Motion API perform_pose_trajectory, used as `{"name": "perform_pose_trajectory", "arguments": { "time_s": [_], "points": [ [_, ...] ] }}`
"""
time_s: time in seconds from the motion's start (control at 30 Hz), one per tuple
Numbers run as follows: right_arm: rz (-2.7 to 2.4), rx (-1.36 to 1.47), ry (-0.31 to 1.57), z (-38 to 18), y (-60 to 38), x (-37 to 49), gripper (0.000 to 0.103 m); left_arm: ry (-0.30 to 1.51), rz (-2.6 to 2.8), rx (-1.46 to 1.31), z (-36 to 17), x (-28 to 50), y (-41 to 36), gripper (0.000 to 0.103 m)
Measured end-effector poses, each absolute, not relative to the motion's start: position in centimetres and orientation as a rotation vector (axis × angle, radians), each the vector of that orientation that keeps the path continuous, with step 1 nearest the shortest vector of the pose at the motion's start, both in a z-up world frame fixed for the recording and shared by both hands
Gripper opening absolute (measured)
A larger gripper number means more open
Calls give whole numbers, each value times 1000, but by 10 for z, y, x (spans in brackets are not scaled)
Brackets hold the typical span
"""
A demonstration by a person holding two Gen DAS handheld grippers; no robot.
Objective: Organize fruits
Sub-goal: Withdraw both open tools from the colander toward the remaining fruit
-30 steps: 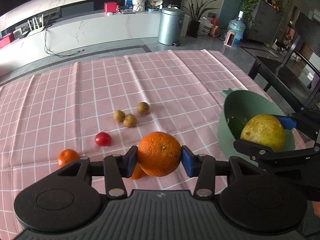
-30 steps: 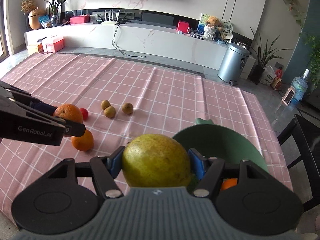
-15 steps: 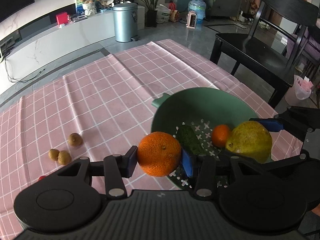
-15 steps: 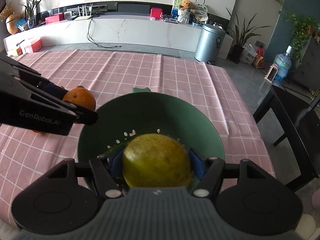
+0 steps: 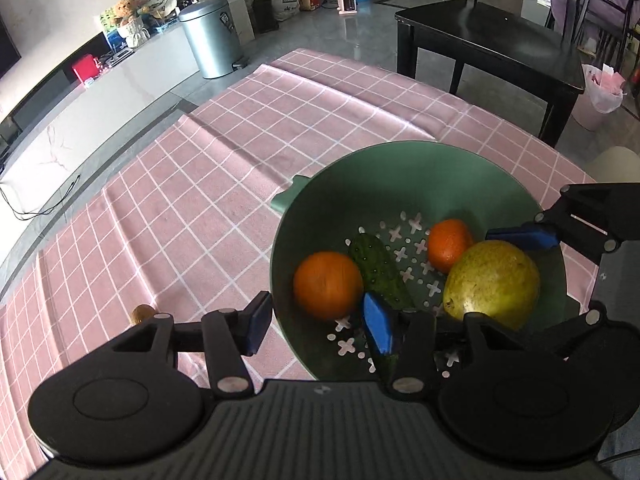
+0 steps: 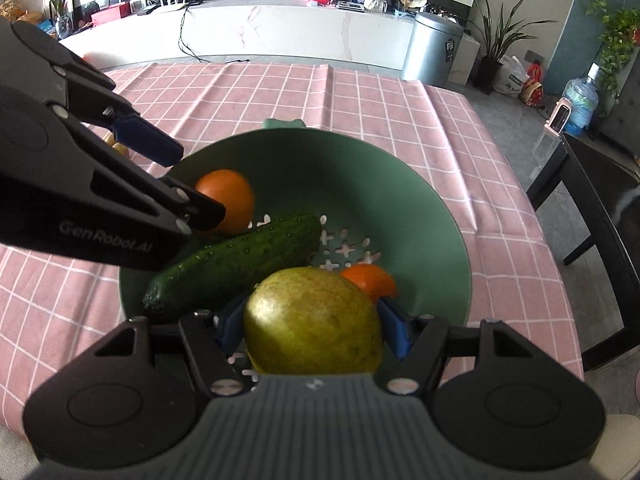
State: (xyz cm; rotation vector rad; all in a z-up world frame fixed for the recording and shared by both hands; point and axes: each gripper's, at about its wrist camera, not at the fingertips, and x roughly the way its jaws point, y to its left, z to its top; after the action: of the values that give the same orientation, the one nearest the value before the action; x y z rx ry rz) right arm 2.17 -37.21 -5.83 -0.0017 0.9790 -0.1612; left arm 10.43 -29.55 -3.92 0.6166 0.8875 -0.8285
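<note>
A green colander point(image 5: 400, 148) point(image 6: 360, 140) stands on the pink checked cloth and holds a cucumber point(image 5: 376, 268) point(image 6: 236, 260) and a small orange point(image 5: 448, 244) point(image 6: 370, 278). My left gripper point(image 5: 318, 324) point(image 6: 180, 184) hangs over the colander's left side. Its jaws are opening and its blue pads are clear of the big orange point(image 5: 328, 285) point(image 6: 230, 200), which shows blurred just below them inside the bowl. My right gripper point(image 6: 312, 326) is shut on a yellow-green pear point(image 6: 312, 320) point(image 5: 492, 280), low over the colander's near side, next to the small orange.
A small brown fruit point(image 5: 142, 314) lies on the cloth left of the colander. A black chair point(image 5: 500, 40) point(image 6: 580, 200) stands past the table's right edge. A metal bin point(image 5: 212, 36) and a white cabinet are on the floor beyond the table.
Both grippers have swung from over the cloth to over the colander and sunk toward it. The left jaws have parted and the big orange has left the pads. The pear stays gripped.
</note>
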Motion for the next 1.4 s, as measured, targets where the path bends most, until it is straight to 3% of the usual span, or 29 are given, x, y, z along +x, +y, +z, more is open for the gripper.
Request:
{"name": "perform_pose_trajectory", "arguments": {
  "time_s": [0.1, 0.17, 0.2, 0.37, 0.73, 1.4],
  "points": [
    [-184, -22, 966, -56, -374, 22, 67, 899, -820, 586, -38, 107, -292, 64],
    [-195, -34, 930, -50, -372, 20, 78, 910, -826, 563, -36, 107, -287, 64],
    [-194, -29, 913, -46, -372, 19, 78, 906, -835, 550, -33, 106, -284, 64],
    [-211, -13, 890, -33, -370, 22, 74, 891, -810, 489, -15, 104, -260, 64],
    [-162, -72, 834, -1, -325, 12, 74, 910, -669, 297, 5, 98, -151, 64],
    [-57, -140, 802, 17, -217, 18, 71, 928, -536, 134, -7, 69, -17, 64]
  ]
}}
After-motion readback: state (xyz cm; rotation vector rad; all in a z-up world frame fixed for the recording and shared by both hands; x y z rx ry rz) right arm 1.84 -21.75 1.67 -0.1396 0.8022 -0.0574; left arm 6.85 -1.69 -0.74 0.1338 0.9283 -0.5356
